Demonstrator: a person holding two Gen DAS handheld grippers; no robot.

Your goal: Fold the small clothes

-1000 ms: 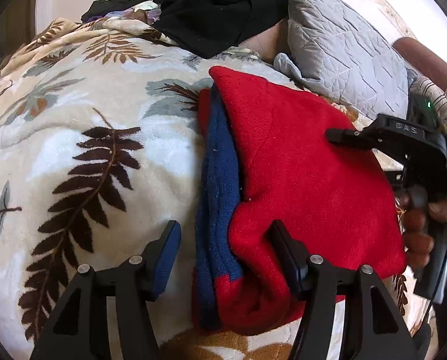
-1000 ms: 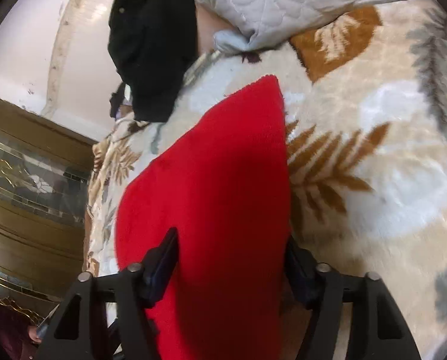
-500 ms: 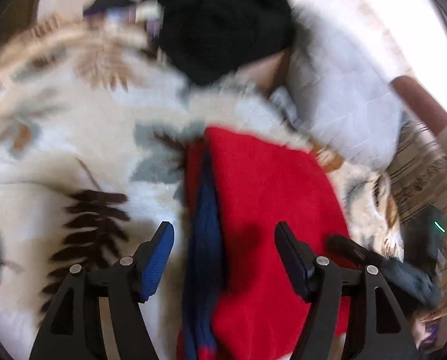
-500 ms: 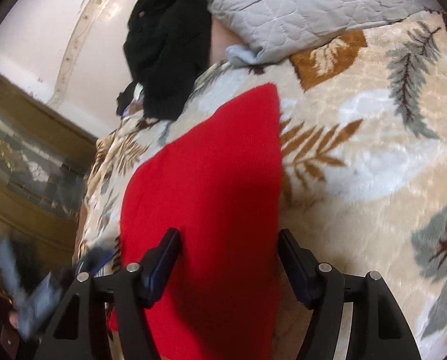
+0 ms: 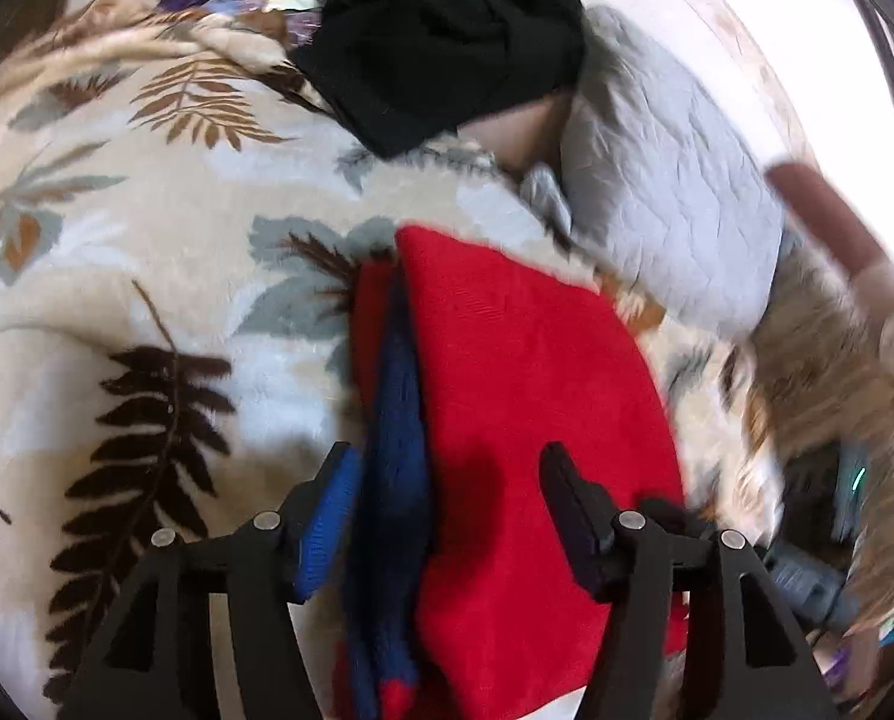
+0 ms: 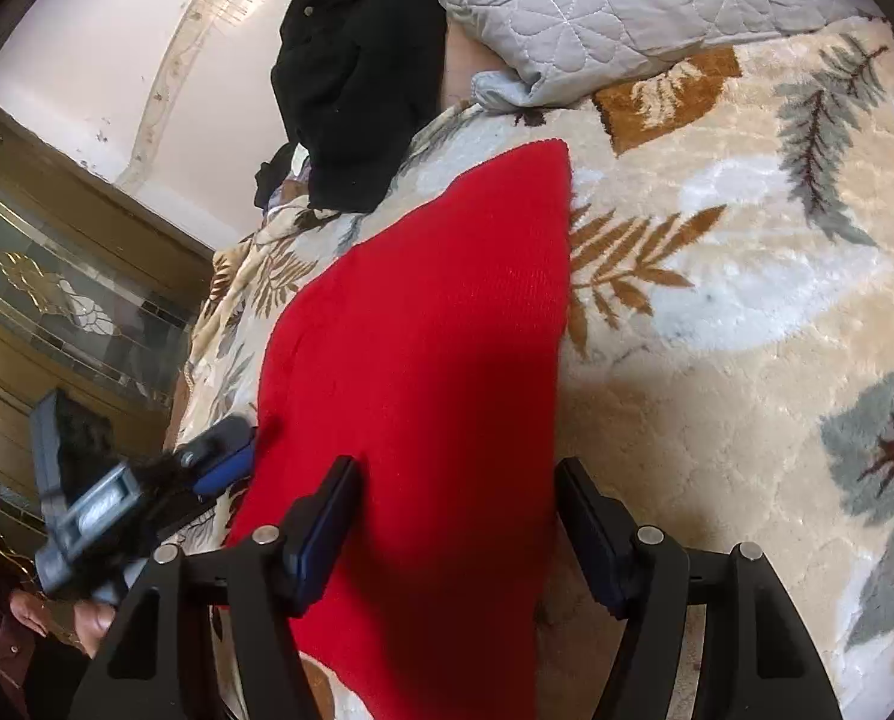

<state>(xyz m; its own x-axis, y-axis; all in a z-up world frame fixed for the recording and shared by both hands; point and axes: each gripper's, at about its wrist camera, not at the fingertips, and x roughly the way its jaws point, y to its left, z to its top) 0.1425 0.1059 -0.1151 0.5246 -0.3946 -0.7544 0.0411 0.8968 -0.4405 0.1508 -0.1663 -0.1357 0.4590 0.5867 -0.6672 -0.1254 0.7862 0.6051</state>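
Nearest, the left gripper (image 5: pixel 447 516) has just been closing, its 2 jaws part open astride the red garment's (image 5: pixel 525 390) blue-trimmed edge (image 5: pixel 396 450), pressing nothing. The right gripper (image 6: pixel 453 525) hangs wider over the opposite edge, holding nothing. The garment's long axis runs away from both across the leaf-print blanket (image 6: pixel 717 360) toward the grey pillow (image 6: pixel 597 12).

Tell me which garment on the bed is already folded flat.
The red and blue garment; the black garment lies crumpled by the grey pillow.
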